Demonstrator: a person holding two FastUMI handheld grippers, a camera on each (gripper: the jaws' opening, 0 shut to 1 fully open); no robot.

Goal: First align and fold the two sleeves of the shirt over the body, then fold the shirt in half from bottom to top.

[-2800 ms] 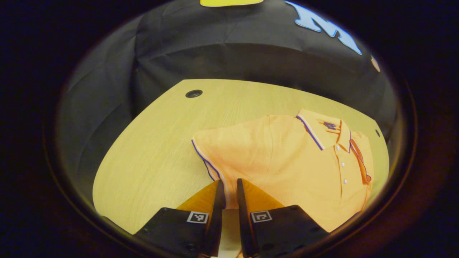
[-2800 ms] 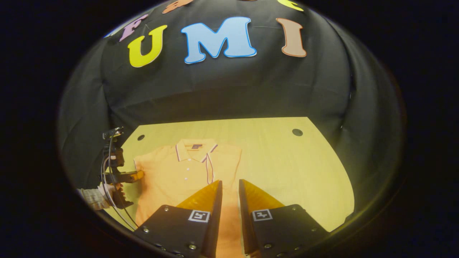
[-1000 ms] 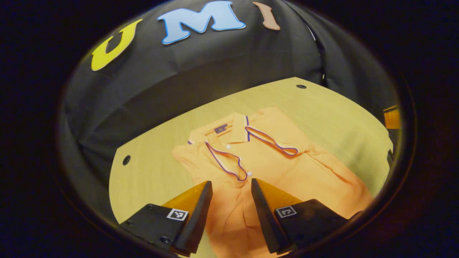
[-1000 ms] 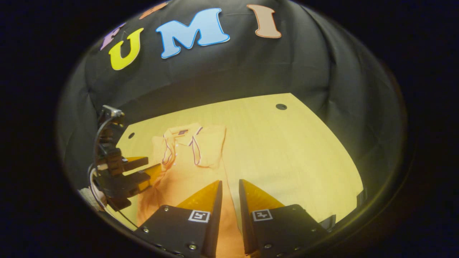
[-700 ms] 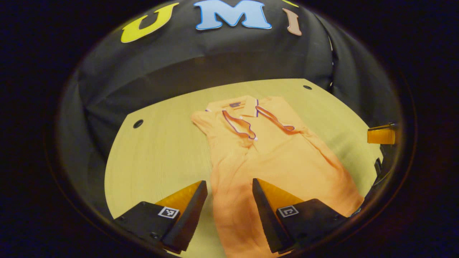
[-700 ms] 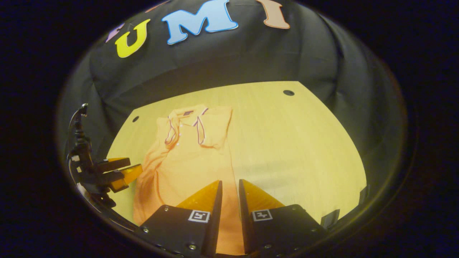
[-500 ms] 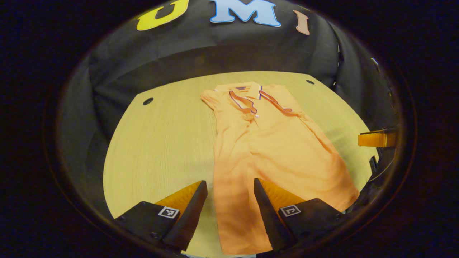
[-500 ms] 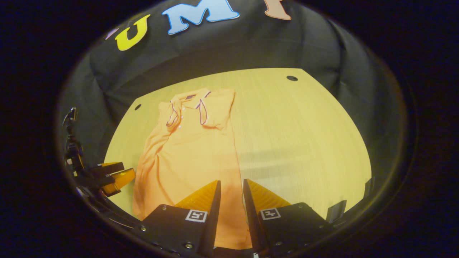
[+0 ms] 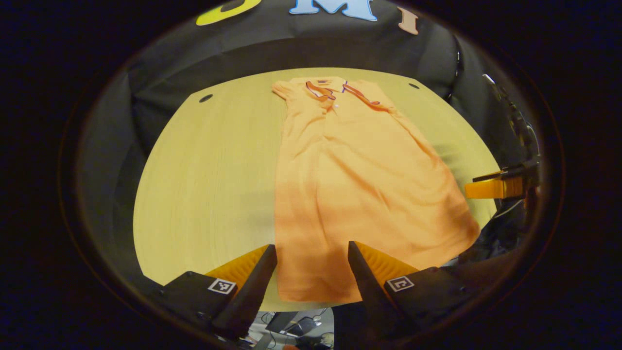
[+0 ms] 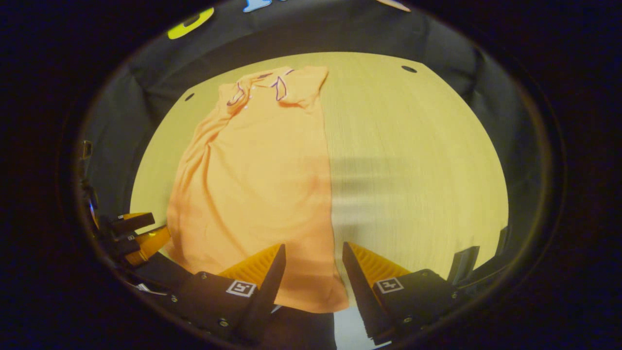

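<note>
Orange polo shirt (image 9: 359, 184) lies flat on my wooden desk (image 9: 204, 180), collar (image 9: 335, 90) at the far end toward the booth wall, hem at the near edge. Both sleeves are folded in over the body; the purple-trimmed sleeve cuffs sit just beside the collar & placket. Body still full length, bottom-to-top fold not yet done.

In the left gripper view, my left gripper (image 9: 312, 260) hovers over the hem's left part, fingers (image 9: 252, 287) spread apart w/ nothing between them but cloth below; can't tell if they touch it. Right gripper (image 9: 493, 187) shows at that view's right edge, near the shirt's right side.

In the right gripper view, right gripper (image 10: 311, 262) sits over the hem's right corner, fingers released & parted, grasping nothing. Left gripper (image 10: 141, 233) shows at the lower left, just beside the shirt's (image 10: 262, 189) left edge. Desk (image 10: 413, 170) bare to the shirt's right.
</note>
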